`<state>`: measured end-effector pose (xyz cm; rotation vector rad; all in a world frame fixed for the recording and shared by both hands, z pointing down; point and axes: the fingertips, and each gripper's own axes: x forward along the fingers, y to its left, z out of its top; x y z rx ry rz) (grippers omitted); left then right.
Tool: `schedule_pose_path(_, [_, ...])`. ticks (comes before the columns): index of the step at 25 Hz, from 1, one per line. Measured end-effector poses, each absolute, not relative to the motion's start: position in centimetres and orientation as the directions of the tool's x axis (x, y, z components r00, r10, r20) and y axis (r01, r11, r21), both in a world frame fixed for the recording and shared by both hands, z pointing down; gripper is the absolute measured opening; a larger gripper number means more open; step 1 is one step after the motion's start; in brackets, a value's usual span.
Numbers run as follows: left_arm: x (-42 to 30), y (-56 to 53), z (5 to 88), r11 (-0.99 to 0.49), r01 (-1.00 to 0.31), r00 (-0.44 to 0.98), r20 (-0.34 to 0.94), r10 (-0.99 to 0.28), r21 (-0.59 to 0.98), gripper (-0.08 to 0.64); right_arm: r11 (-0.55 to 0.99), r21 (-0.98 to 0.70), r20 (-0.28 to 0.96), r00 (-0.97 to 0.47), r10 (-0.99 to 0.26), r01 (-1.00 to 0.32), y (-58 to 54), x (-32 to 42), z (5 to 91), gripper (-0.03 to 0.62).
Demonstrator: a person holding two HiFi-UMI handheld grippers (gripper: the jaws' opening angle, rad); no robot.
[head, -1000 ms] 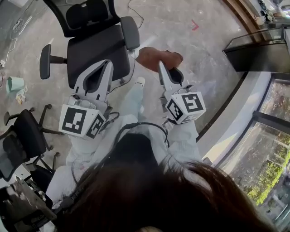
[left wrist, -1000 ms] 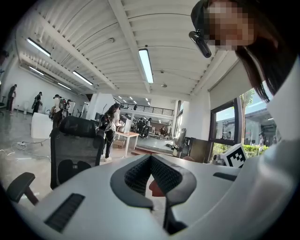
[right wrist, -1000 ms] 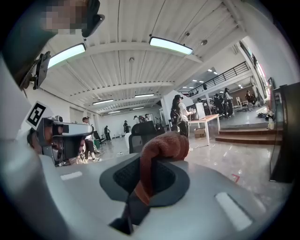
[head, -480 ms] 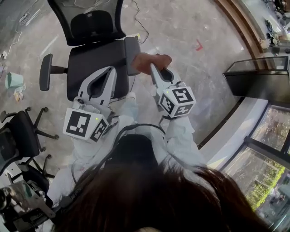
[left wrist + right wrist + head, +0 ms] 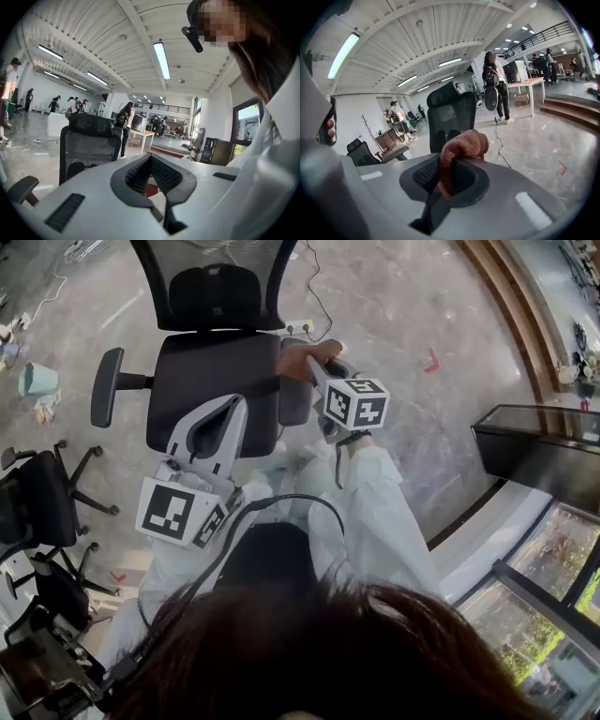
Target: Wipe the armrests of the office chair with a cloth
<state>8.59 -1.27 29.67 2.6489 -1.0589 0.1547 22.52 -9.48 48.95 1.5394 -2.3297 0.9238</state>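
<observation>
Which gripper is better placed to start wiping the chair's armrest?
Right. The right gripper is shut on the reddish-brown cloth, directly over the dark padded armrest. The left gripper is shut on nothing, above the black seat.

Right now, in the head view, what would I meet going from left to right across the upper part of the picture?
Teal container → armrest → chair seat → cloth → red floor mark → dark cabinet.
</observation>
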Motion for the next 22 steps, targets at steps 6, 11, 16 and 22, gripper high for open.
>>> schedule_pose_path(6, [6.5,-4.3,31.6,-0.614,-0.750,0.661,0.249,-0.708,0.246,0.003,0.218,-0.398,0.613,-0.435,-0.659,-0.891,-15.7,22.8,55.3,0.031])
schedule_pose_path(11, [5.8,-4.2,32.2,-0.579,-0.775,0.631,0.266,-0.729,0.251,0.003,0.185,-0.338,0.748,-0.383,-0.542,-0.923,-16.6,24.2,59.4,0.031])
schedule_pose_path(16, [4.7,-4.4,32.9,-0.542,-0.799,0.599,0.275,-0.752,0.258,0.003,0.154,-0.361,0.840,-0.392,-0.376,-0.920,-14.8,23.9,63.2,0.032])
schedule_pose_path(22, [4.5,-4.7,33.3,-0.546,-0.794,0.605,0.261,-0.752,0.267,0.003,0.223,-0.415,0.851,-0.463,-0.246,-0.882,-11.3,21.6,62.6,0.032])
